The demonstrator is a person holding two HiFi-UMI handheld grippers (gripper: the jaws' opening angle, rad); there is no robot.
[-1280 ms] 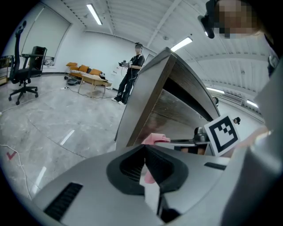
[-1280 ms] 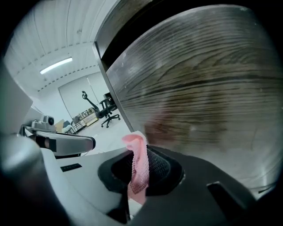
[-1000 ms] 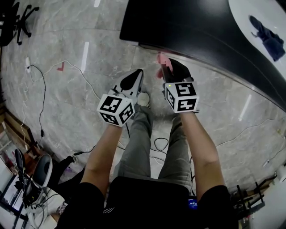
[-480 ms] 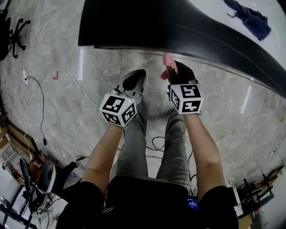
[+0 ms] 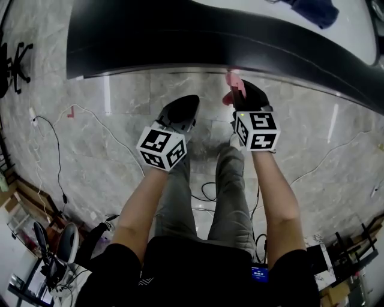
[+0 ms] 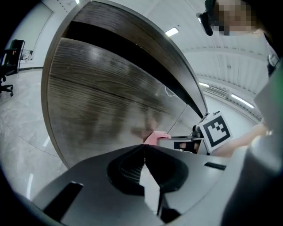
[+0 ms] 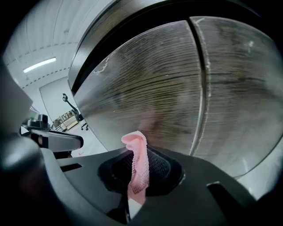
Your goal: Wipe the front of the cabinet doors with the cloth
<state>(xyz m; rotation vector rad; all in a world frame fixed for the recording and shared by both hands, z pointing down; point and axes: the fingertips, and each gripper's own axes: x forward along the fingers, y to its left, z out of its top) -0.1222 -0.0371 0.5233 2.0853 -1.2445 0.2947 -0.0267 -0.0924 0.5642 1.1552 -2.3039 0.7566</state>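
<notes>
The dark wood-grain cabinet doors fill the right gripper view, with a vertical seam between two of them. My right gripper is shut on a pink mesh cloth, whose folded end sticks up just short of the door. In the head view the pink cloth pokes out ahead of the right gripper, close below the cabinet's bottom edge. My left gripper is shut and holds nothing. It hangs beside the right one and faces the same cabinet front.
A blue cloth lies on the white top above the cabinet. Cables trail over the marble floor on the left, and a black office chair stands far left. The person's legs are below both grippers.
Both grippers have come nearer to the cabinet front, and the head view has shifted so that the cabinet spans more of the top. The right gripper still holds the pink cloth.
</notes>
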